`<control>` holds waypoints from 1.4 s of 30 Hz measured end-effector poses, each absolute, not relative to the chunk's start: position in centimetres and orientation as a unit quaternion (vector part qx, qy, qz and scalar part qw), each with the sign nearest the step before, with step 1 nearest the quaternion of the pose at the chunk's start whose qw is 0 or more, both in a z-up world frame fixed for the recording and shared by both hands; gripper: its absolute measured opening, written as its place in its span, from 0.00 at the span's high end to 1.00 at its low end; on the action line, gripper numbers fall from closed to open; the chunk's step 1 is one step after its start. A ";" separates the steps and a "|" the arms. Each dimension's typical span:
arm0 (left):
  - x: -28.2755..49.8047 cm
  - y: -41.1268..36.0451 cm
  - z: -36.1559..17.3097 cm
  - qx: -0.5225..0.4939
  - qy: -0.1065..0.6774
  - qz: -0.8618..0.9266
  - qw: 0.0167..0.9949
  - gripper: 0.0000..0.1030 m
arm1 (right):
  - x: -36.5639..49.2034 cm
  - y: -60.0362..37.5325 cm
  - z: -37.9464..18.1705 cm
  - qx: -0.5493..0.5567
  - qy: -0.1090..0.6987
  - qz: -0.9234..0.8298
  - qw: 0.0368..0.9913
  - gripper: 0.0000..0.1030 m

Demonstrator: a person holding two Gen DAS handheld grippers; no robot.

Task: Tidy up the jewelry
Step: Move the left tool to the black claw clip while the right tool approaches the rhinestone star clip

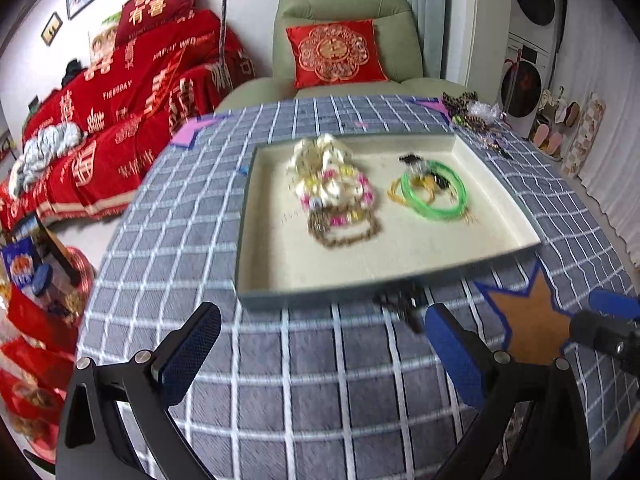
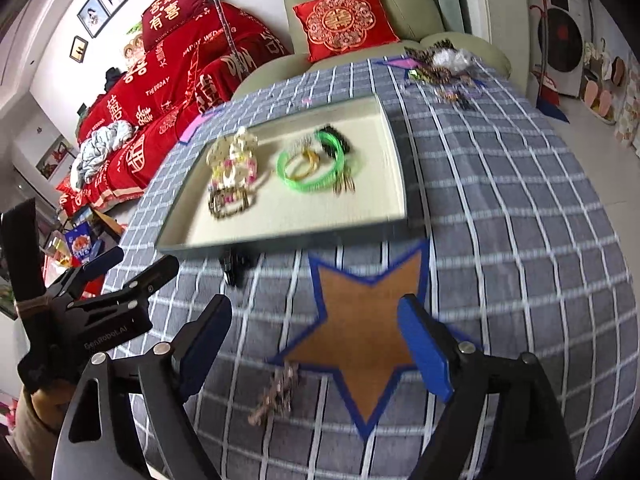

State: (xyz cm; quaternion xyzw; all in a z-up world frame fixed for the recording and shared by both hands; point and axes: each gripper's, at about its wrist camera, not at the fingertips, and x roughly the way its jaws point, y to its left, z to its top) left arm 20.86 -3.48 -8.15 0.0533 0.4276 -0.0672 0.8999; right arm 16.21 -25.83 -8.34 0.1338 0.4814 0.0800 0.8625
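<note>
A flat tray [image 1: 304, 299] lined in cream sits on the checked tablecloth. In it lie a pearl and pink bead heap [image 1: 332, 184], a bronze chain bracelet [image 1: 346, 236] and a green bangle [image 1: 438, 194]. A small black piece [image 1: 402, 306] rests on the cloth against the tray's front wall. My left gripper [image 1: 320, 346] hangs open before the tray with nothing between its fingers. In the right wrist view the tray [image 2: 256, 242] is farther off, and my right gripper [image 2: 316, 344] stands open over an orange star patch [image 2: 360, 332]. A brownish chain [image 2: 276, 394] lies on the cloth beside the star, untouched.
A pile of loose jewelry [image 2: 444, 68] and a clear bag sit at the table's far right corner. The left gripper [image 2: 116, 292] shows at the left of the right wrist view. A green armchair [image 1: 344, 12] with a red cushion stands behind the table, a red-covered sofa to the left.
</note>
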 end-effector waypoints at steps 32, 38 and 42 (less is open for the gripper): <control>22.0 -7.1 -13.5 0.019 0.484 -0.070 0.872 0.22 | 10.0 -19.2 -13.7 0.051 0.491 0.042 0.869 0.26; 22.4 -7.5 -13.4 0.019 0.484 -0.073 0.872 0.22 | 10.4 -18.5 -13.9 -0.008 0.477 0.025 0.878 0.54; 22.6 -7.7 -13.4 0.028 0.484 -0.068 0.872 0.31 | 10.3 -19.0 -13.8 -0.016 0.472 0.024 0.881 0.74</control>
